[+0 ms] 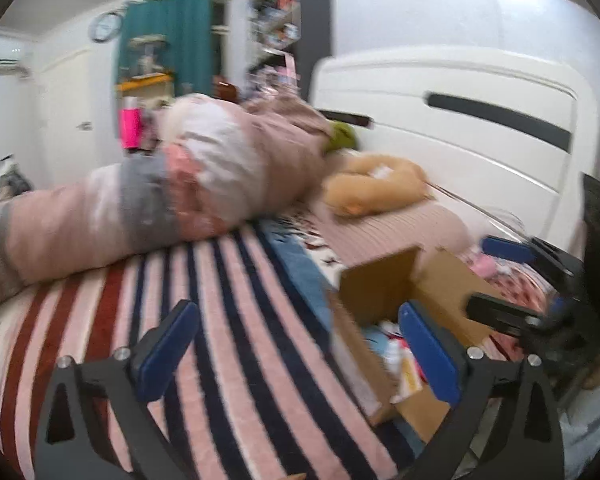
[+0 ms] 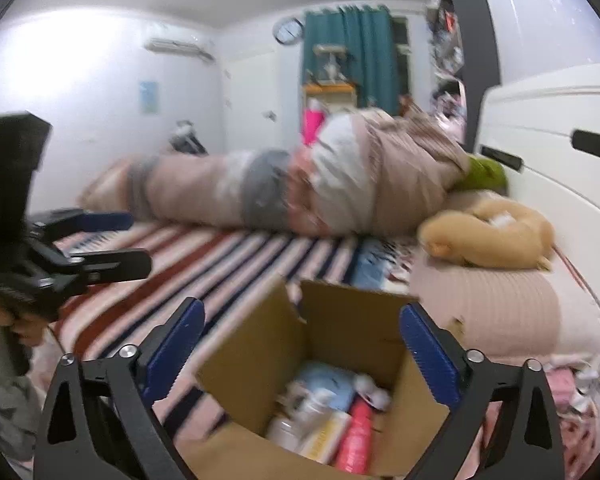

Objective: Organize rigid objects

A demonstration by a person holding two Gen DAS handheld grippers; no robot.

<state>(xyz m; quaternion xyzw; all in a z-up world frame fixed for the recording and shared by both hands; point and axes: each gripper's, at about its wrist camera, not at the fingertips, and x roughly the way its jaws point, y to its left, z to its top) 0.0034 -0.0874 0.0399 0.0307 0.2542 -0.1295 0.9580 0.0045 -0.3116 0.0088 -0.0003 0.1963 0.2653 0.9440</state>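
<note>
**Both jaws empty over the bed; box partly filled**

Left wrist view: left hand-held gripper (image 1: 298,354) spread wide, nothing between its pads, over the striped blanket (image 1: 228,320). Cardboard box (image 1: 384,284) at 4 o'clock, flaps up, contents blurred. Right hand-held gripper (image 1: 496,280) at 3 o'clock, also wide and empty. Rolled duvet (image 1: 172,196) bounds 10 o'clock.

Right wrist view: box interior at 6 o'clock holds a pink bottle (image 2: 358,436), a white bottle (image 2: 316,404) and a pale blue item (image 2: 332,380). Room remains inside. No loose rigid items show on the blanket; packing looks well along. Upright flaps are the snag edges; open blanket at 9 o'clock.
</note>
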